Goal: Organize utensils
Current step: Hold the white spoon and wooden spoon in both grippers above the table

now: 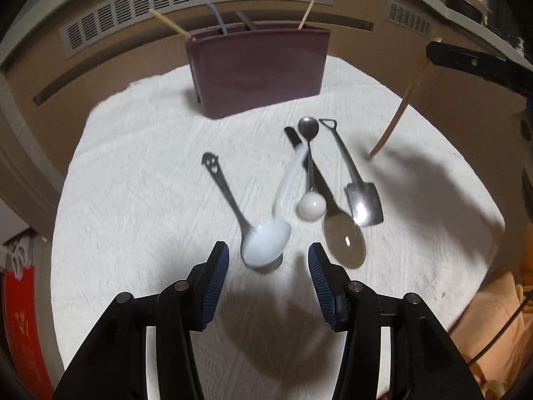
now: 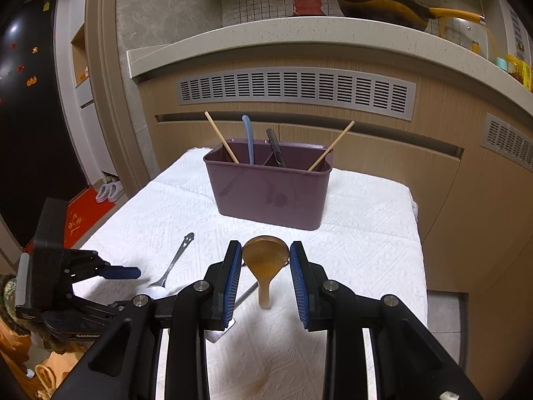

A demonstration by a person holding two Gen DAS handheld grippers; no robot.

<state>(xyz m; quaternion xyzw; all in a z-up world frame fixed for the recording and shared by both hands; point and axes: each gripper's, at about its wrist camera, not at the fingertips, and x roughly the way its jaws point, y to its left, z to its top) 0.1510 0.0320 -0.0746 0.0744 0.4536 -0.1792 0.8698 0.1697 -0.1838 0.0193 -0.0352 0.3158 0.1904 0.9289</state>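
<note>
A purple utensil caddy [image 1: 258,70] stands at the far end of the white cloth, with chopsticks and handles sticking out; it also shows in the right wrist view [image 2: 268,193]. My left gripper [image 1: 268,260] is open, just above the bowl of a white plastic spoon [image 1: 266,241] that lies over a steel spoon [image 1: 221,183]. Beside them lie a ball-ended spoon [image 1: 311,205], a dark ladle-like spoon [image 1: 343,236] and a steel spatula spoon [image 1: 364,205]. My right gripper [image 2: 265,260] is shut on a wooden spoon [image 2: 265,258], held by its bowl, handle hanging down.
The white cloth [image 1: 133,200] covers a small table in front of a wooden cabinet [image 2: 383,153] with vents. The right gripper and its wooden spoon [image 1: 396,120] show at the right of the left wrist view. The left gripper [image 2: 110,271] shows low left in the right view.
</note>
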